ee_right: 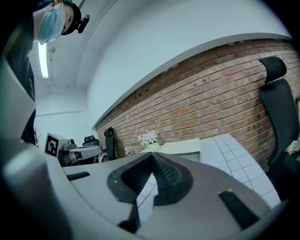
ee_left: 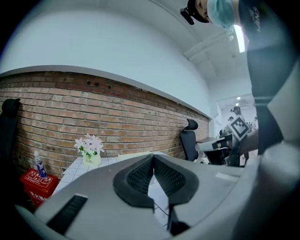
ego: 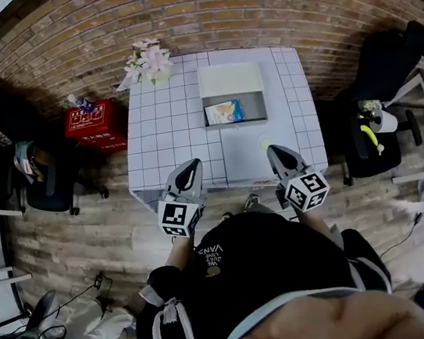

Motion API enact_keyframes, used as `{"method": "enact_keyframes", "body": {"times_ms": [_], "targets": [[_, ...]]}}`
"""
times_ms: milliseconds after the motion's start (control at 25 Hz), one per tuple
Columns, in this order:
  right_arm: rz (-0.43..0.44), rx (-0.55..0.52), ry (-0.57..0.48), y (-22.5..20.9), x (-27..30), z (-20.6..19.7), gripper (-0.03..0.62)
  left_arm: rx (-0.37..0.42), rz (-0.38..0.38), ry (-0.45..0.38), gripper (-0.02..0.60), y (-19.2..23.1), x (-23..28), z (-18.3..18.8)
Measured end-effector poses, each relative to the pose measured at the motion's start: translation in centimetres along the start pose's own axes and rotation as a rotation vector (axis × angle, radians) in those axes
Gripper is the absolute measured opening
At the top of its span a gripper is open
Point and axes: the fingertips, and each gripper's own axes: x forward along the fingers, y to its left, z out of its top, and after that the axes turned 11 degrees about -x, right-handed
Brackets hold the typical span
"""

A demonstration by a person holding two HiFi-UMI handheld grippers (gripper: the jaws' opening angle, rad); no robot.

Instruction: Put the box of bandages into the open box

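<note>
The open grey box (ego: 232, 95) stands at the far middle of the white gridded table (ego: 168, 140), its pale lid (ego: 229, 79) folded back. The colourful box of bandages (ego: 224, 112) lies inside it at the front left. Near the table's front edge, my left gripper (ego: 190, 165) and right gripper (ego: 275, 150) hover side by side, both well short of the box. The left gripper (ee_left: 153, 156) has its black pads (ee_left: 138, 176) touching at the tips with nothing between them. My right gripper (ee_right: 152, 154) is likewise shut and empty, and the open box (ee_right: 183, 147) lies beyond it.
A pot of white flowers (ego: 149, 62) stands on the table's far left corner. A red crate (ego: 96, 120) with a bottle sits on the floor to the left. Black office chairs (ego: 47, 177) flank the table, another chair (ego: 380, 132) on the right. The brick wall (ego: 197, 17) is behind.
</note>
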Motion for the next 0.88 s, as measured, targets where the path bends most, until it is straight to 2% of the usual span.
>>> {"method": "enact_keyframes", "body": {"times_ms": [240, 520, 880], "targets": [[0.028, -0.038, 0.005, 2.0, 0.2, 0.3, -0.006, -0.003, 0.002, -0.024, 0.012, -0.1, -2.6, 0.5], [0.116, -0.073, 0.009, 2.2, 0.8, 0.5, -0.006, -0.009, 0.097, -0.058, 0.012, -0.3, -3.8, 0.7], [0.235, -0.116, 0.036, 0.0, 0.8, 0.9, -0.006, -0.039, 0.177, -0.085, 0.012, -3.4, -1.9, 0.4]]}}
